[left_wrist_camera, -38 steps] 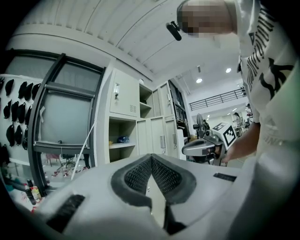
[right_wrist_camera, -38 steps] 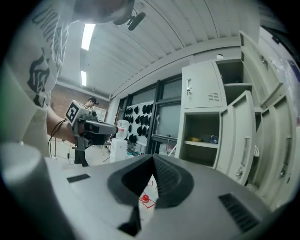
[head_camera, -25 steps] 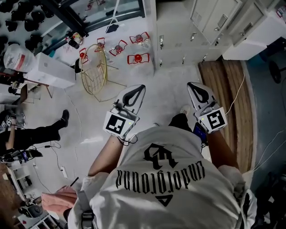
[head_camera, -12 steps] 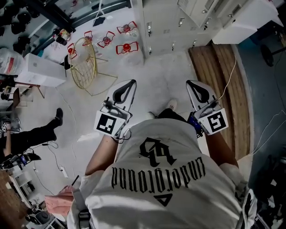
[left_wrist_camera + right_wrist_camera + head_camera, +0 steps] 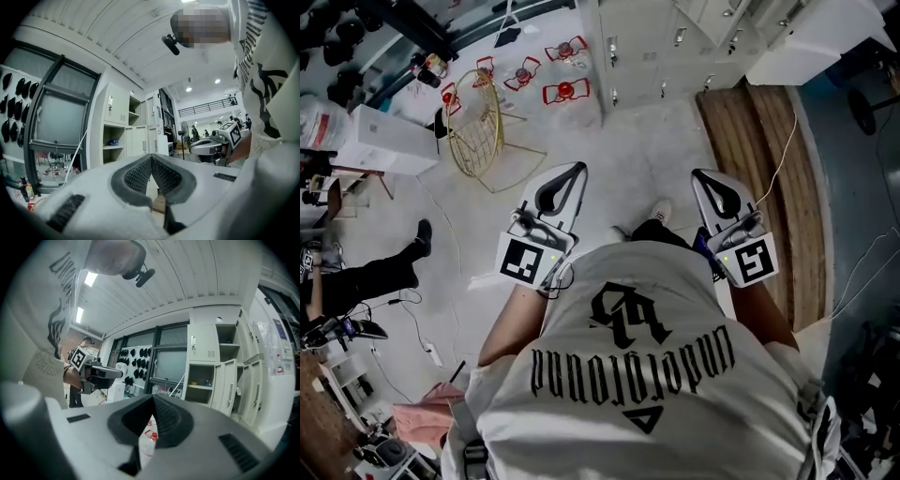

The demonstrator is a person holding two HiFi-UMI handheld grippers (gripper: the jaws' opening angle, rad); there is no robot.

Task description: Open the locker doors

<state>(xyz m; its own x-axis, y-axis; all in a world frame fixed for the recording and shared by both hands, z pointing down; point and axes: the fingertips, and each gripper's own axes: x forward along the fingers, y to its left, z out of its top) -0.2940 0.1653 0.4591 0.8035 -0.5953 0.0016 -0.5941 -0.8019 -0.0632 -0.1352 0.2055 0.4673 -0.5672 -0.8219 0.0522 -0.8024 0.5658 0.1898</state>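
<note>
Stock of the moment, as I hold it. Left gripper (image 5: 151, 158): jaws pressed together at the tips, nothing between them, held level. Right gripper (image 5: 153, 397): jaws likewise closed on nothing, held level. Lockers (image 5: 649, 64): a pale bank across the top of the head view, well apart from both grippers, with bare floor (image 5: 637, 178) between. Locker state, from the right gripper view: one top door (image 5: 198, 345) shut, handle showing; the bay (image 5: 201, 380) beneath it open, small items on its shelf; beside that, a lower door (image 5: 228, 385) swung out, with an open upper bay above it; whether the doors further right are shut or ajar I cannot tell. The left gripper view agrees: a shut upper door, an open shelf bay below, and shut doors alongside. Nearby and not part of the task: a wire basket (image 5: 487, 141) and red-capped bottles (image 5: 567, 92) on the floor to the left of the lockers. Progress, in my judgement: partly done at best, with some bays open and several doors left to open. No handle is within reach, so I must first close the gap to the lockers and spread a pair of jaws.
</note>
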